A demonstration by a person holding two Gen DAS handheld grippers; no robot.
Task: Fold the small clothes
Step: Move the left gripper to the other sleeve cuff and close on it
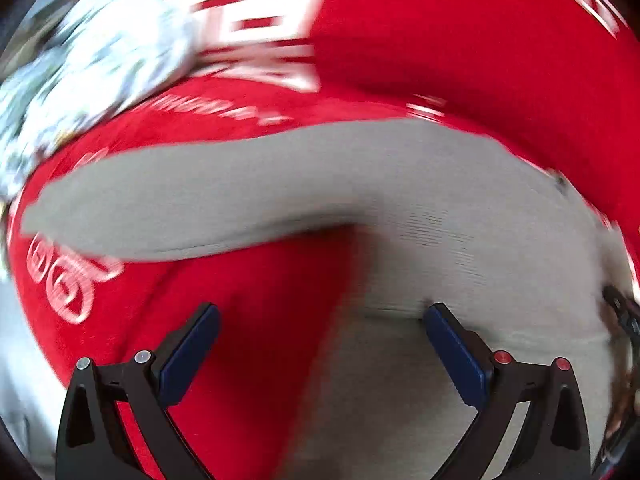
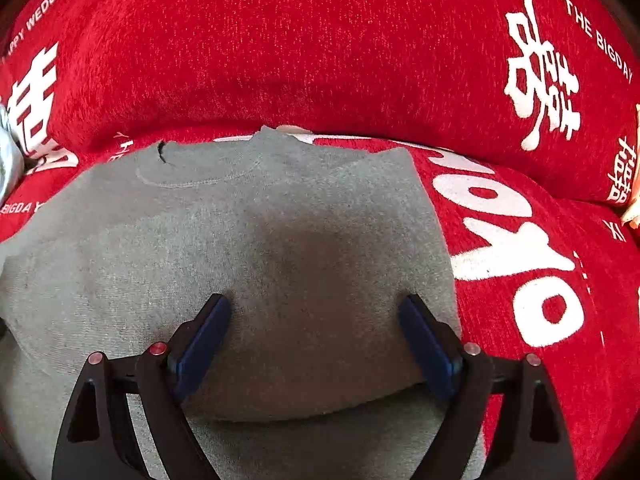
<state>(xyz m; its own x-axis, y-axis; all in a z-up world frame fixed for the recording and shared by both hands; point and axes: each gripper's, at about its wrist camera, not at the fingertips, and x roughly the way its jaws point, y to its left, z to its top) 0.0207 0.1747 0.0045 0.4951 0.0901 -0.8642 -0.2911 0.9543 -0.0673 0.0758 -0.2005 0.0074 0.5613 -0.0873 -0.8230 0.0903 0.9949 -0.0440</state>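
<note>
A small grey sweatshirt point(image 2: 248, 248) lies flat on a red printed cover, its neck away from me in the right wrist view. My right gripper point(image 2: 314, 312) is open just above the shirt's right half, its right finger near the folded right edge. In the blurred left wrist view the grey sweatshirt point(image 1: 460, 240) fills the right side, and one sleeve point(image 1: 200, 204) stretches out to the left. My left gripper point(image 1: 320, 320) is open and empty, hovering over the shirt's edge where grey meets red.
The red cover point(image 2: 320, 60) with white lettering rises into a back cushion behind the shirt. A white patterned cloth bundle point(image 1: 100, 72) lies at the upper left of the left wrist view. A cream object point(image 2: 634, 208) sits at the right edge.
</note>
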